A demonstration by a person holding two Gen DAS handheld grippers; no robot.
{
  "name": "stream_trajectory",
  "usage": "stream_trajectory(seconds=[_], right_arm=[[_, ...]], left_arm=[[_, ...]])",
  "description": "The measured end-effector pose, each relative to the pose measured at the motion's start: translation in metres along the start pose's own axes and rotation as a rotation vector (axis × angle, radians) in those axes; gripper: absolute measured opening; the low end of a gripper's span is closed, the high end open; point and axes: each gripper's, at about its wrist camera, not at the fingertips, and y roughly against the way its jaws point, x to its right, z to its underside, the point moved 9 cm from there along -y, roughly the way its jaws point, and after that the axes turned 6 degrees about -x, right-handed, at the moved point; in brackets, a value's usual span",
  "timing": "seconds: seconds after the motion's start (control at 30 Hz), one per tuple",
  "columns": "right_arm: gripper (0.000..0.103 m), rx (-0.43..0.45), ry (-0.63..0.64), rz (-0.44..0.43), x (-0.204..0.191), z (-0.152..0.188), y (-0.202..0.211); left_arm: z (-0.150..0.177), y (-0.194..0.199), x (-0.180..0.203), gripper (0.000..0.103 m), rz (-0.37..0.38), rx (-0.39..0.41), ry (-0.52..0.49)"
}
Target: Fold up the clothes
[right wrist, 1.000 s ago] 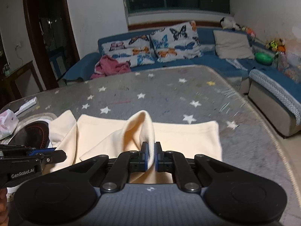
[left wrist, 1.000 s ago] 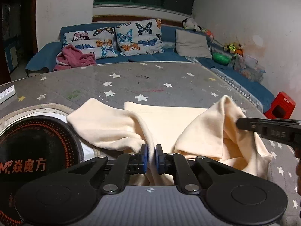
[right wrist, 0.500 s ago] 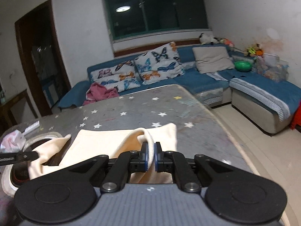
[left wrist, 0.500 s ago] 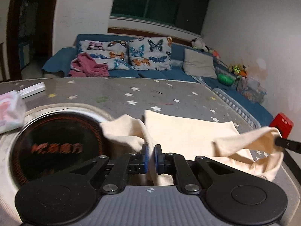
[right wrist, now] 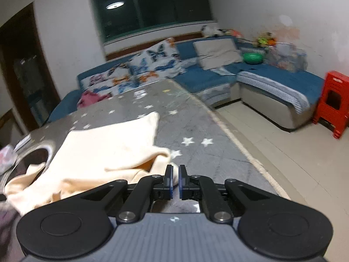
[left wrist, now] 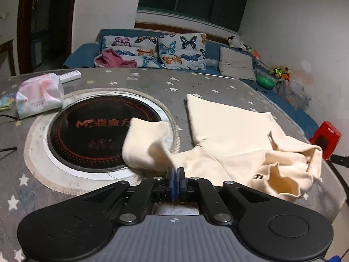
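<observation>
Left wrist view: blue corner sofa (left wrist: 214,45) along the far wall, grey star-print table (left wrist: 152,83) in front of it. Cream garment (left wrist: 229,135) lies on the table's right half. Its body is flat towards the far side and its near edge is bunched and lifted. One sleeve drapes left over the rim of the round black cooktop (left wrist: 91,135) set in the table.

Butterfly pillows (left wrist: 181,50) lean on the sofa back, pink cloth (left wrist: 113,59) heaped beside them. Tissue pack (left wrist: 39,96) sits on the table at the far left, just beside the cooktop ring. White remote (left wrist: 69,75) lies behind it.

Left gripper (left wrist: 175,174) is low at the near table edge. Its fingers are closing, blue pads pressed together. The garment narrows to a point right at the tips, so it reads as clenched on that fold.

Right wrist view, blurred: same garment at left, spread towards the cooktop. Red stool (right wrist: 333,100) stands on the floor by the sofa end. Right gripper (right wrist: 175,179) is over the near right of the table, its fingers parting with a thin gap between the pads. The garment's edge sits at the tip of the left-hand finger, not gripped; nothing seen in the gap.
</observation>
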Motion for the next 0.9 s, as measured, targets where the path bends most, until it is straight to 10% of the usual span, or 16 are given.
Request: stream_trajectory(seconds=[0.23,0.4,0.57,0.67,0.8,0.9], right_arm=[[0.033,0.014,0.163,0.04,-0.031,-0.012,-0.022],[0.05,-0.026,0.302,0.085,-0.049,-0.015,-0.051],[0.042,-0.089,0.402,0.122,-0.054,-0.011,-0.077],[0.015,-0.111,0.396,0.126,-0.049,-0.007,-0.085],[0.011,-0.064,0.33,0.109,-0.036,-0.011,-0.071],[0.01,-0.009,0.242,0.118,-0.021,-0.015,-0.055]], left_arm=[[-0.007,0.005,0.024,0.011,0.03,0.023,-0.053],[-0.005,-0.002,0.072,0.045,0.134,0.011,-0.151],[0.005,-0.025,0.119,0.046,0.201,-0.034,-0.258],[0.011,-0.044,0.132,0.045,0.201,-0.072,-0.294],[0.019,-0.066,0.138,0.011,0.178,-0.118,-0.324],[0.025,-0.064,0.136,0.008,0.184,-0.115,-0.336]])
